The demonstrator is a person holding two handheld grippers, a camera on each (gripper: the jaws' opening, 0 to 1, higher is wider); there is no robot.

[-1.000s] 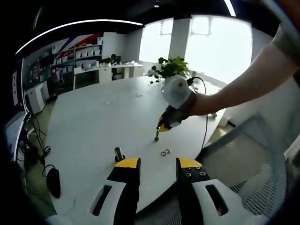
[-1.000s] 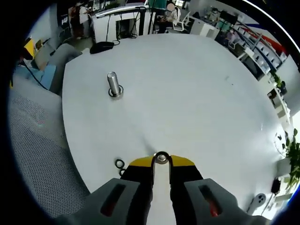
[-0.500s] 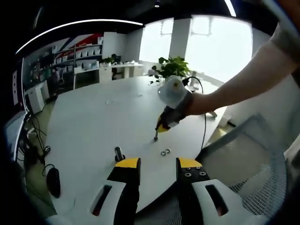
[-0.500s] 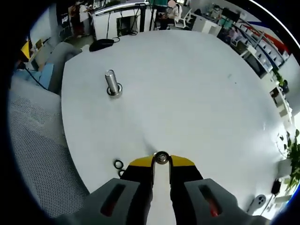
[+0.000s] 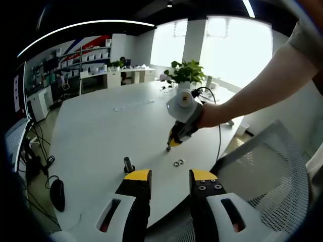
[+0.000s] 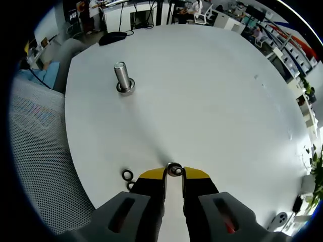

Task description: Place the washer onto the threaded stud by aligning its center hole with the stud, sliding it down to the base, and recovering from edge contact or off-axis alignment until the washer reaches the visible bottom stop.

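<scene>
Two tools are in my hands over a large round white tabletop [image 6: 212,96]. My right tool [image 6: 174,172] has its yellow-tipped jaws clenched on a small silver metal washer [image 6: 174,170], which sits edge-up at the very tips, held above the tabletop near its rim. In the left gripper view the same tool [image 5: 171,144] comes in from the right, gripped by a hand [image 5: 209,115] on a bare forearm, its yellow tip pointing down close to the surface.

The short silver threaded stud [image 6: 121,76] stands upright on its round base, well apart from the held washer, up and to the left in the right gripper view. From the left gripper view the stud [image 5: 127,165] appears just beyond the left jaw tip, small and dark.

Two spare dark ring washers [image 6: 128,176] lie flat on the tabletop just left of my right tool's jaws, close to the table's rim (the second one is partly hidden by the jaw); in the left gripper view they show as a small pair [image 5: 177,163] below the other tool's tip.

My left tool [image 5: 169,175] is released, its two yellow-tipped jaws standing apart with nothing between them, hovering near the table's edge. A grey mesh chair back [image 5: 262,171] sits beside the tabletop, and a leafy green potted plant [image 5: 186,71] stands at the far side.
</scene>
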